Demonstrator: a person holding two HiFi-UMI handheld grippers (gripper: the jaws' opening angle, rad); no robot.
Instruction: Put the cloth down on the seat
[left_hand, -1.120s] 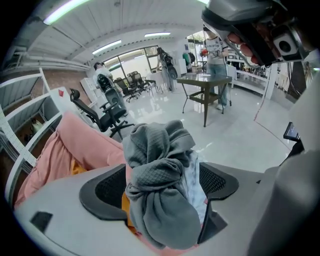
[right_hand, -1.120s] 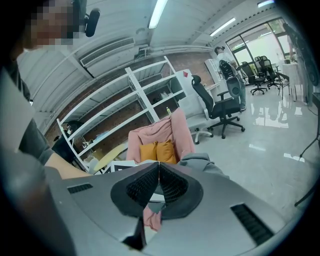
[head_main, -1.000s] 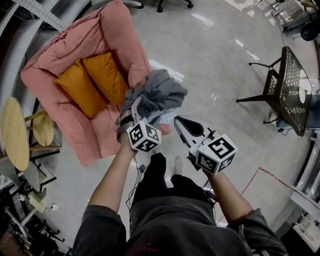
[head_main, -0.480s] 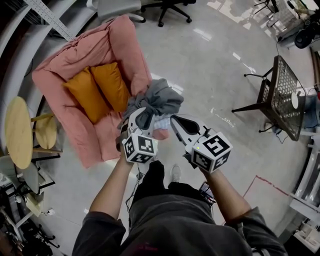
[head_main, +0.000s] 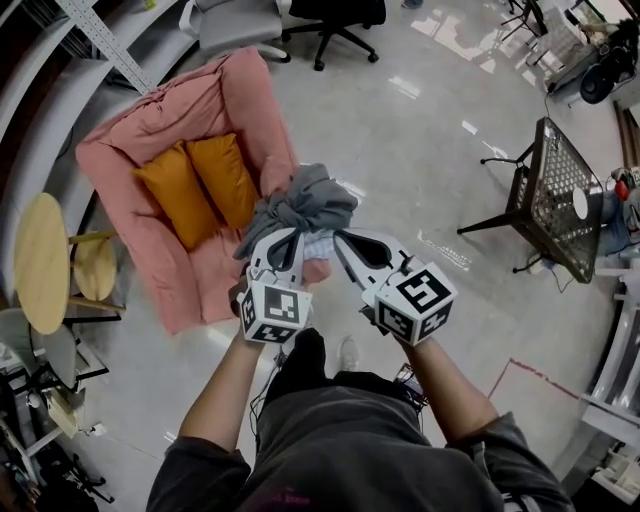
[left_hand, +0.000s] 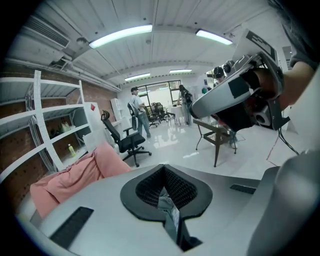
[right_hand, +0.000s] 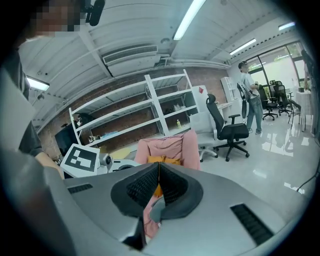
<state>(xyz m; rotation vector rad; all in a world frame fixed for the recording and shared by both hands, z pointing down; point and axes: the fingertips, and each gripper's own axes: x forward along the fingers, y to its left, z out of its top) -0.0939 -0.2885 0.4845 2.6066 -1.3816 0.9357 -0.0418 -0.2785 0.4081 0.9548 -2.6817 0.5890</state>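
A grey cloth (head_main: 305, 200) lies bunched over the near arm of the pink sofa (head_main: 170, 120), beside two orange cushions (head_main: 200, 180) on the seat. My left gripper (head_main: 290, 232) reaches into the cloth's lower edge. In the left gripper view its jaws (left_hand: 163, 170) are shut with a strip of the cloth (left_hand: 169, 207) pinched between them. My right gripper (head_main: 342, 240) sits just right of the cloth, jaws together. In the right gripper view it (right_hand: 159, 167) is shut, with the sofa (right_hand: 167, 147) showing beyond.
A black mesh side table (head_main: 555, 195) stands at the right. Office chairs (head_main: 240, 20) are behind the sofa. Round wooden tables (head_main: 40, 265) and shelving stand at the left. Polished floor lies between sofa and table. People (left_hand: 136, 107) stand far off.
The left gripper's jaws, spread wide around the cloth's edge a second ago, have closed on it. Both grippers sit slightly lower and closer together.
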